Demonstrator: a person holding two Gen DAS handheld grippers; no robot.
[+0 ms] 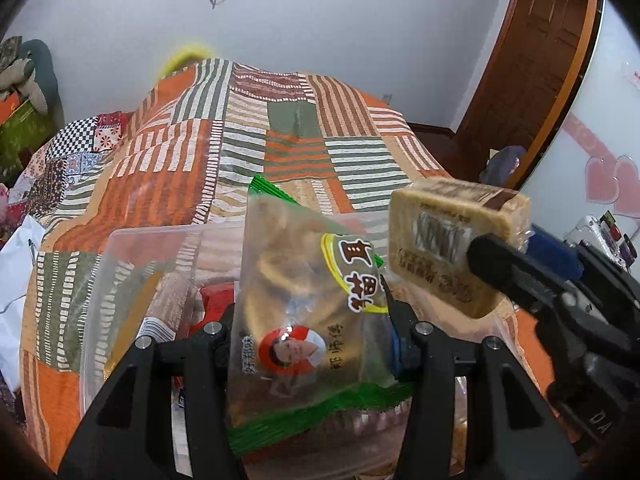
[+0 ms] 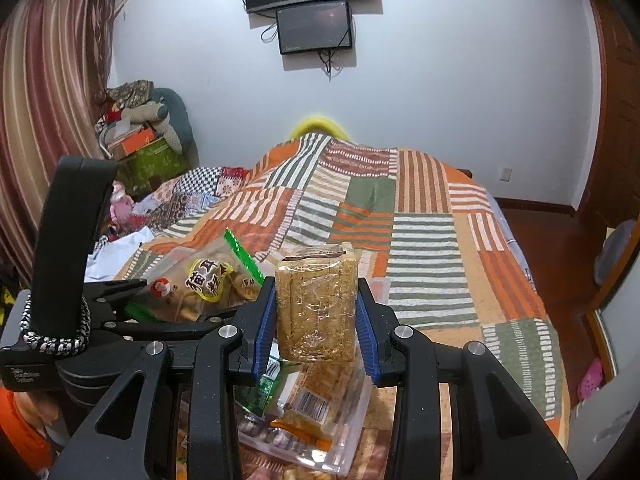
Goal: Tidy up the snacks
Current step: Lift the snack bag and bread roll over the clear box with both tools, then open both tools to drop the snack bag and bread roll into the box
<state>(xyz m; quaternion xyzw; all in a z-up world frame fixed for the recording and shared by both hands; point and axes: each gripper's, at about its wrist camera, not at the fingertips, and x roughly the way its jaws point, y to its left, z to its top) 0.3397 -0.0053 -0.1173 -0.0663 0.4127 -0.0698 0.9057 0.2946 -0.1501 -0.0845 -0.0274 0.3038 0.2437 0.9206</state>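
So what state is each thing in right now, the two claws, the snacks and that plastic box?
Left gripper: shut on the clear snack bag, held up.
Clear snack bag: sealed, green-edged, lifted over the box.
Right gripper: shut on the wrapped brown block.
Wrapped brown block: still in its wrap, upright, held in the air.
Clear plastic box: open, no lid on, some packets inside.
Patchwork bedspread: spread over the bed.
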